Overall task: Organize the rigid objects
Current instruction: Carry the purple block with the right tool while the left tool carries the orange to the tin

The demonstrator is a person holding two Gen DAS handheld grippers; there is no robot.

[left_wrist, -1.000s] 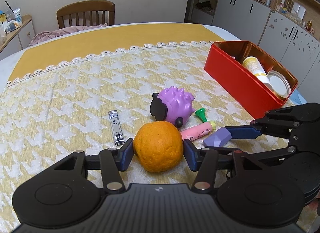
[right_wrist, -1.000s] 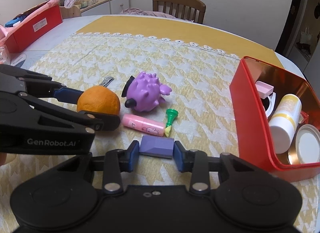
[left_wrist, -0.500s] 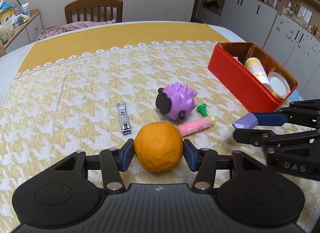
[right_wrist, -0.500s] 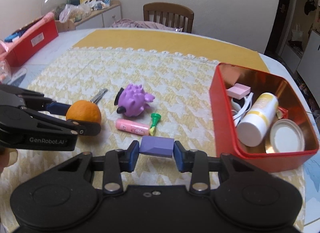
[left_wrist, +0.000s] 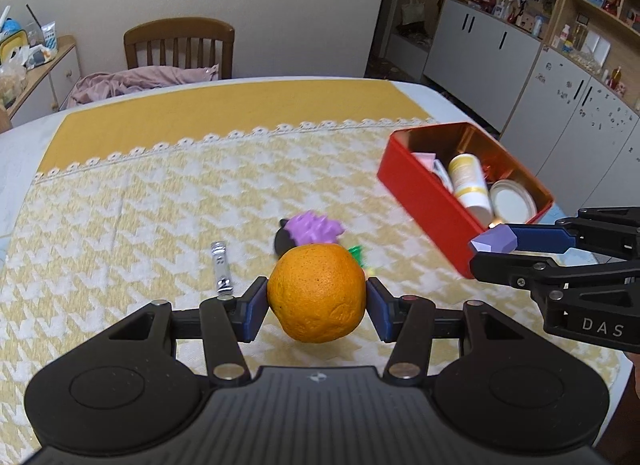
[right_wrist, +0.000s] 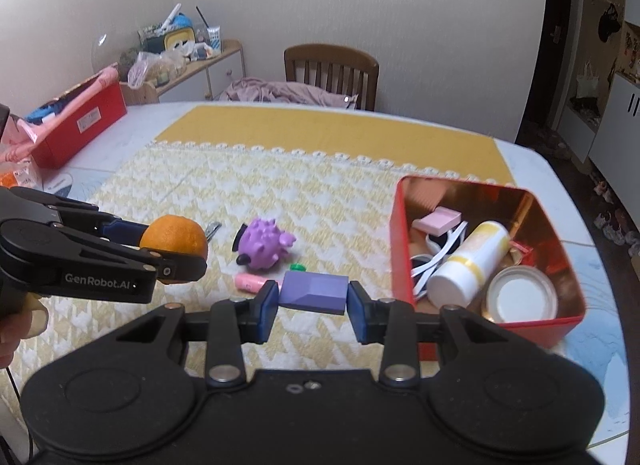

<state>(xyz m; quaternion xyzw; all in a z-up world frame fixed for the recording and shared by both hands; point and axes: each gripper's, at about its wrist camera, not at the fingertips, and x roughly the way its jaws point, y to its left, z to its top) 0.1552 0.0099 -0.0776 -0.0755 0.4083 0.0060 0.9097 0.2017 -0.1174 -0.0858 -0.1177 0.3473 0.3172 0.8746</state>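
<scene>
Nail clipper [left_wrist: 220, 270]: flat on the houndstooth tablecloth [left_wrist: 140, 205], toward its left side, long axis running front to back.
Left gripper [left_wrist: 316, 307]: clamped about half-wide on an orange [left_wrist: 317, 292], pads against both flanks, fruit lifted clear of the cloth.
Purple spiky toy [right_wrist: 262, 243]: mid-cloth, just beyond the orange; pink tube [right_wrist: 250, 282] and small green piece [right_wrist: 297, 266] close beside it, all loose.
Right gripper [right_wrist: 312, 305]: closed fairly narrow on a lavender faceted block [right_wrist: 313, 291], block's long axis crosswise between the pads, held in the air.
Red tin [right_wrist: 562, 321]: at the right edge of the table, open, long axis running away from the front edge; already holding a white and yellow bottle [right_wrist: 468, 265], a round lid [right_wrist: 522, 296] and a pink pad [right_wrist: 437, 220].
Key relation: tin lying to the right and slightly ahead of both grippers; right gripper just beside its near-left wall, left gripper well apart with the right one between.
Judgement: block likely first over the rim, orange needing a longer crossing to the right.
</scene>
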